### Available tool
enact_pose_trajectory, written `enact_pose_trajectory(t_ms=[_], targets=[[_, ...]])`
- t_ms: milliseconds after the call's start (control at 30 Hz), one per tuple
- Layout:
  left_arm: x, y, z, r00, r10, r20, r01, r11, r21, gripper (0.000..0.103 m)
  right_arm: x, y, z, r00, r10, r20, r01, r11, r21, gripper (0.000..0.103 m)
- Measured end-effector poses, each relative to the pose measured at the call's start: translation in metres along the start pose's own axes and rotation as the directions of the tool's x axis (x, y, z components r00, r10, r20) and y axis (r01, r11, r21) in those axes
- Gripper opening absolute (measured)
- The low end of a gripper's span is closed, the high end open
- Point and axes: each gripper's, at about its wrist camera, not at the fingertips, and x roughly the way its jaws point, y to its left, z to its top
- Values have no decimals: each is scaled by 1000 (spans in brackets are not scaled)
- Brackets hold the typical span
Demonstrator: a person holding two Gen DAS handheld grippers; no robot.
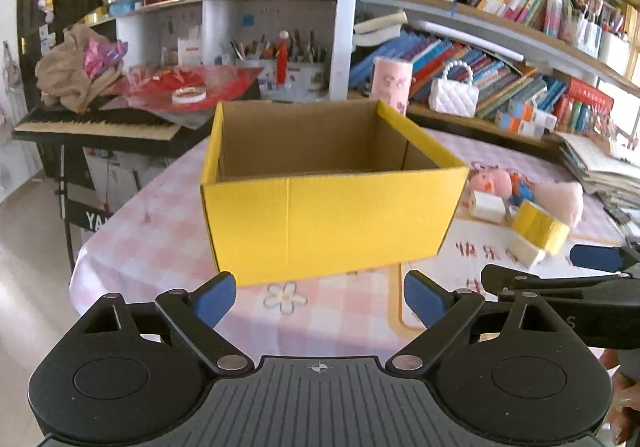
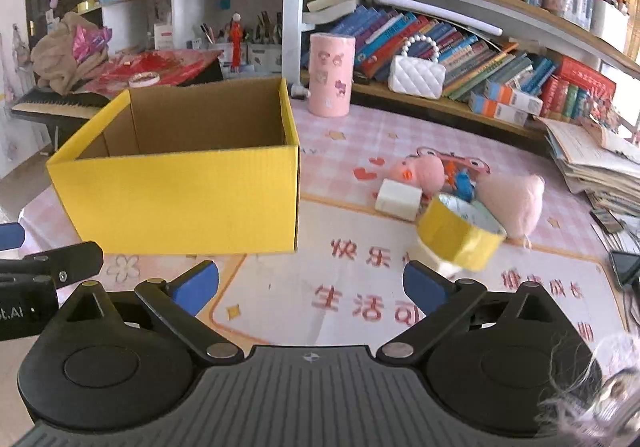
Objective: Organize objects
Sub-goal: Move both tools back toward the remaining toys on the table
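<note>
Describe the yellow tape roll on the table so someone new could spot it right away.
Find the big open yellow cardboard box on the pink checked tablecloth. To its right lies a small cluster of toys; the wide yellow tape roll is nearest the camera, tilted, ring-shaped with a pale hollow core, unlike the white block and pink plush pig.

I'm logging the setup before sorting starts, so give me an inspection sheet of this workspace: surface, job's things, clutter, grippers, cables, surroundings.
Surface: table under a pink checked cloth, printed red characters near the front.
Job's things: open yellow box, no contents visible; beside it a yellow tape roll, a white block, a pink pig plush and a pink pouch.
Clutter: pink canister at the table's back edge; paper stack at right.
Grippers: left gripper and right gripper both open, nothing between the jaws.
Cables: nothing seen.
Surroundings: bookshelves, a white quilted handbag, a keyboard at left.
</note>
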Motion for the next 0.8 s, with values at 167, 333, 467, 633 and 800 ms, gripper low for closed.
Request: enact_pose_trajectory(t_ms=[167, 333, 467, 633, 800], targets=[[-3, 1, -8, 999, -8, -31, 9, 1000, 12, 95, -8, 3, -12, 1000, -24, -15, 24, 1000, 5, 101], [-4, -2, -15, 998, -20, -61, 21, 999, 29, 95, -15, 2, -21, 998, -49, -26, 50, 999, 11, 102], [-6, -7, -19, 997, -39, -70, 43, 998, 45, 95, -22, -3, -27, 998, -52, -29, 53, 998, 37, 103], [-9, -14, -22, 996, -64, -67, 68, 996, 59, 95, -30, -10, -34, 997, -77, -33, 79, 995, 63, 103], [-11, -23, -24, 993, -93, -67, 98, 993, 72, 95, -37, -19, -40, 993, -107, -42, 110, 990, 89, 103]])
